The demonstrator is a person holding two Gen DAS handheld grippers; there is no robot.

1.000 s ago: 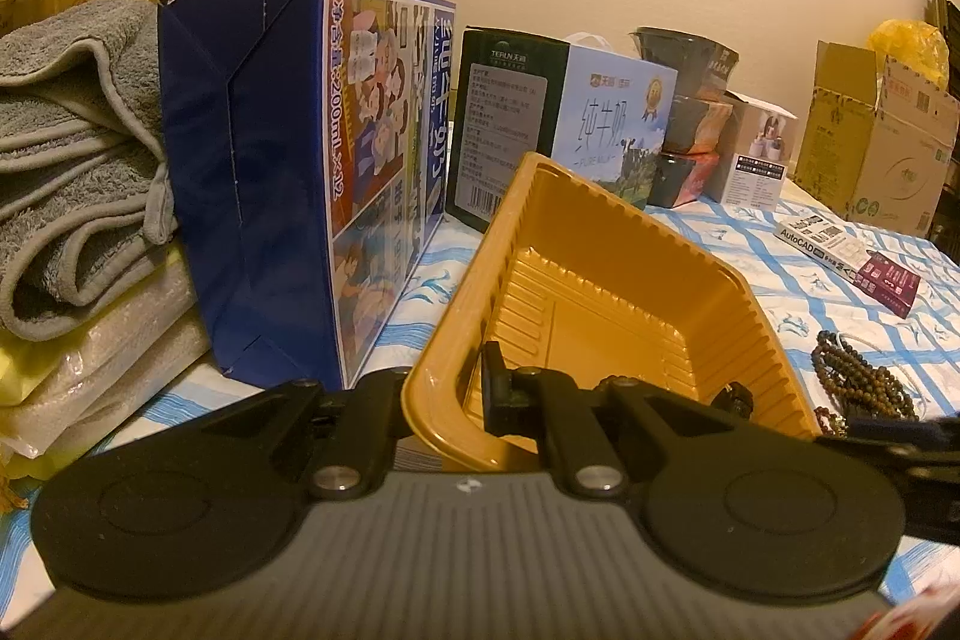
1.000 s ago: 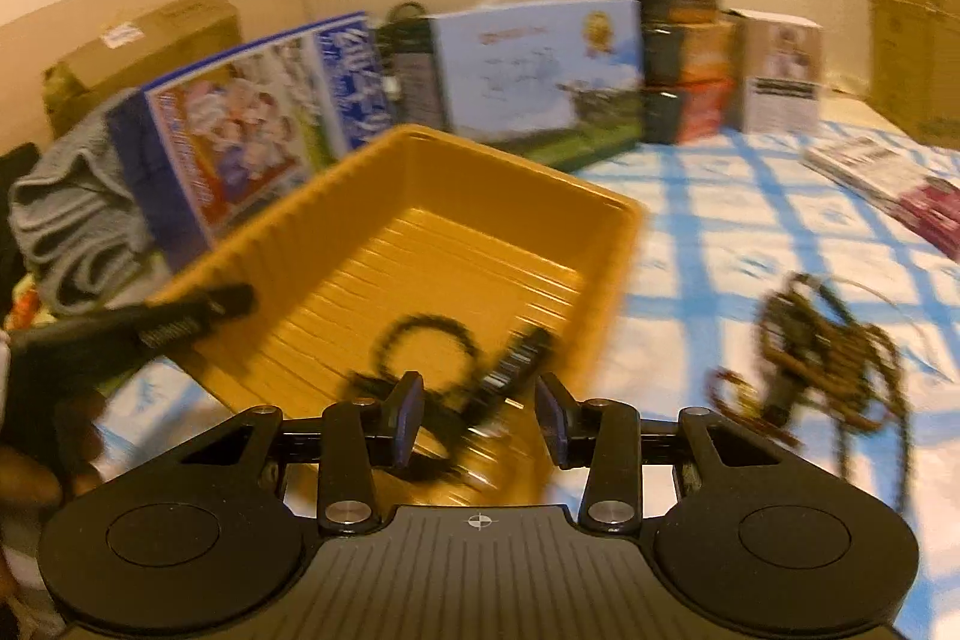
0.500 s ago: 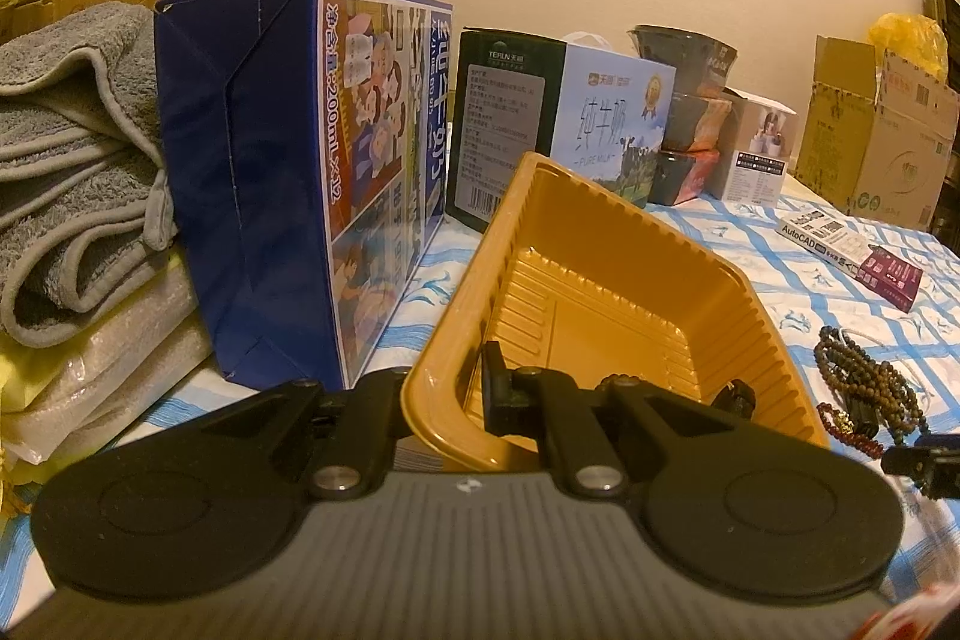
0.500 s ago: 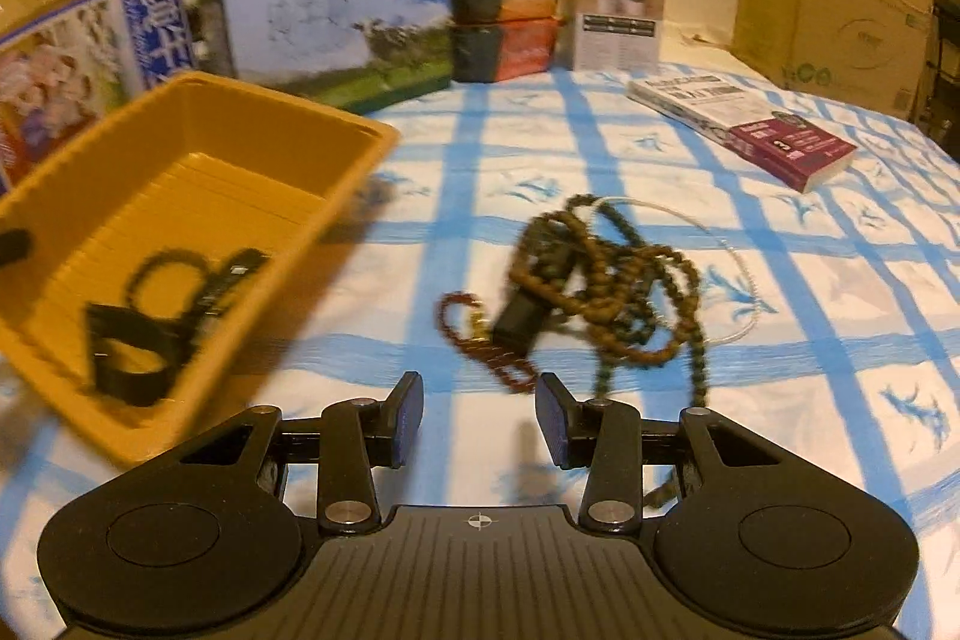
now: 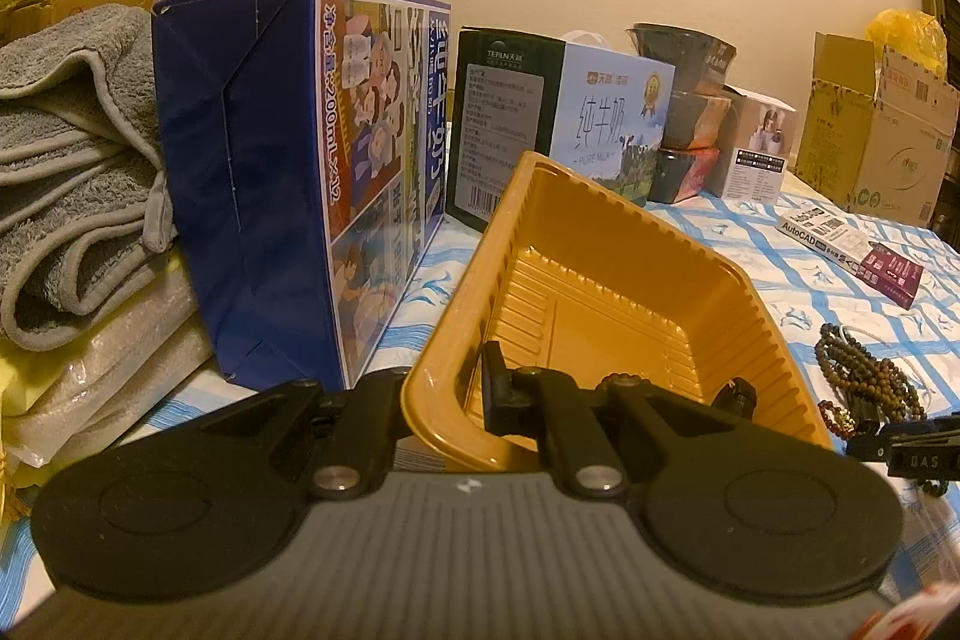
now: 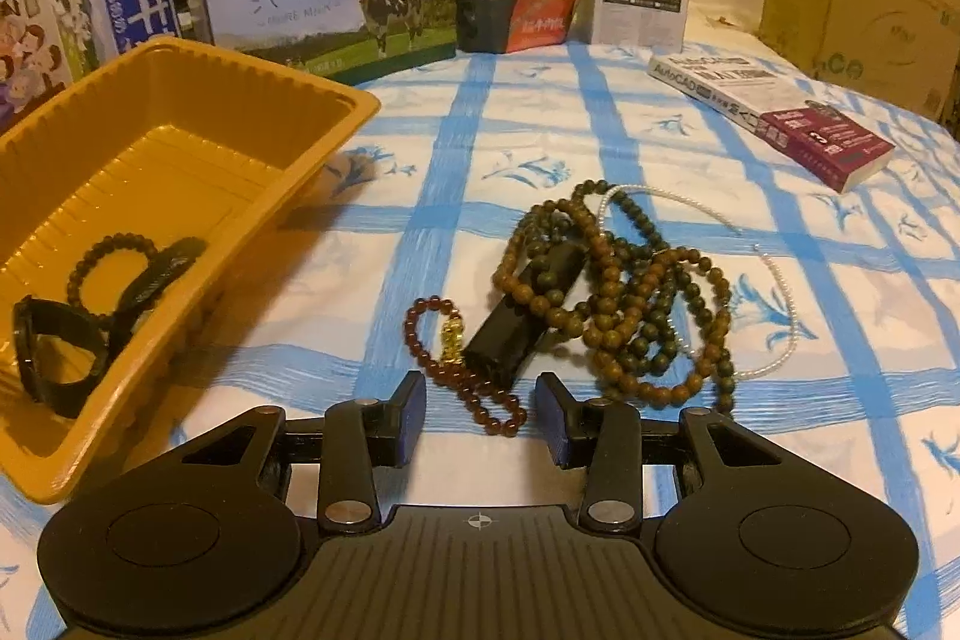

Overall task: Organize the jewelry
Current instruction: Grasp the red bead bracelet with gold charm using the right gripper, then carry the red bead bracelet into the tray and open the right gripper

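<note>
Left wrist view: the left gripper (image 5: 457, 388) is clamped on the near rim of the orange plastic tray (image 5: 606, 280), one finger outside the wall and one inside, jaws nearly closed on the thin lip. The tray tilts up toward the camera, so it looks light and a little flexible; that narrow pinch should steady it but would bend it if pulled hard. Left of it stand a blue milk carton box (image 5: 288, 172) and folded grey towels (image 5: 66, 160). At the far right edge a heap of beads lies on the cloth, with the tip of the other gripper just near it.

Right wrist view: the right gripper (image 6: 480, 415) hangs empty, jaws partly spread, just short of the dark red bead bracelet (image 6: 447, 358) with its small gold charm. Touching that lies a black cylindrical piece (image 6: 525, 313) tangled in brown and green bead strands (image 6: 624, 298), and a thin white bead string (image 6: 774, 280) loops beyond. These are limp and light (likely to snag one another), so I'd pinch the red loop at its near free arc. A black bead bracelet (image 6: 111, 259) and black bands already sit in the tray, at left.

The surface is a soft blue-checked bedsheet (image 6: 600, 130), boxes along the far wall
</note>
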